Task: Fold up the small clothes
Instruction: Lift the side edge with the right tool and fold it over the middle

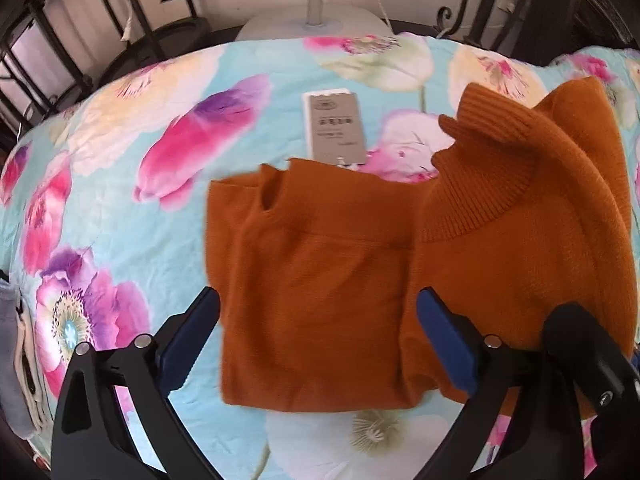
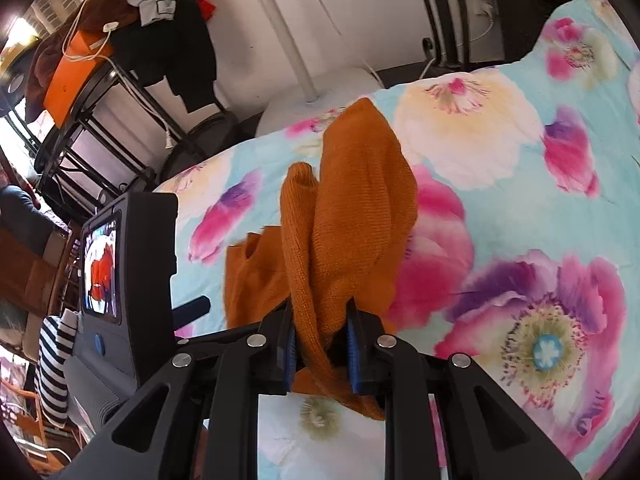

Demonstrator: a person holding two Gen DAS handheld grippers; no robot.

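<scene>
The orange knit sweater (image 1: 320,280) lay partly folded on the floral bedspread (image 1: 120,208), its body flat with the neckline pointing away from the left wrist camera, while one ribbed-cuffed sleeve (image 1: 500,184) stood lifted above the right side of the garment. In the right wrist view that same sleeve (image 2: 360,208) rose in a bunched fold from between the blue pads of the right gripper (image 2: 322,350), whose jaws were nearly closed and pinched the knit fabric firmly. The left gripper (image 1: 318,312) hung over the sweater's body with its jaws spread wide, one blue-padded finger on either side of the flat part and nothing clamped between them; whether the pads touched the fabric could not be told. A paper hang tag (image 1: 334,126) lay on the bedspread just beyond the neckline. Past the bed's far edge stood the white base and pole of a floor fan (image 2: 312,96), and to its left a dark metal rack (image 2: 92,92) piled with clothes (image 2: 160,12) and an orange box. The left gripper's body, with a small lit screen (image 2: 104,268), showed at the left of the right wrist view beside a striped sleeve (image 2: 54,368).
</scene>
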